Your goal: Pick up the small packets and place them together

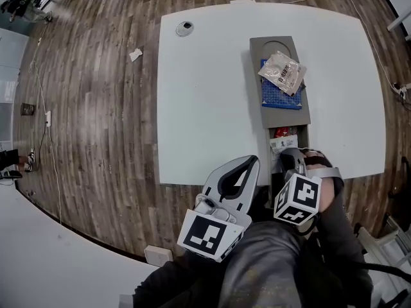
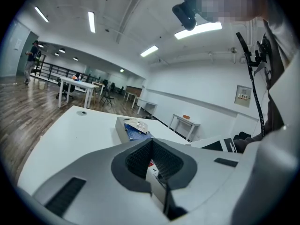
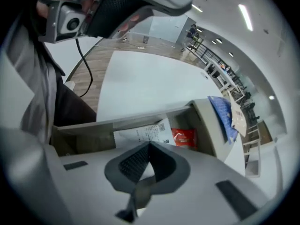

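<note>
notes red packet (image 3: 183, 137) and white packet (image 3: 140, 135) side by side in open end compartment of grey box (image 1: 279, 115). finds right gripper (image 3: 150, 144) just above them, jaws pressed together, empty. finds left gripper (image 2: 150, 141) near table edge, jaws likewise closed.

4 small packets rest on or in a long grey box (image 1: 255, 82). Toward its far end, a clear crinkled packet (image 1: 281, 72) lies tilted on top of a flat blue packet (image 1: 276, 96), covering part of it. In the open compartment at the box's near end, a red packet (image 1: 281, 132) lies just beside a white printed packet (image 1: 283, 144).
</note>
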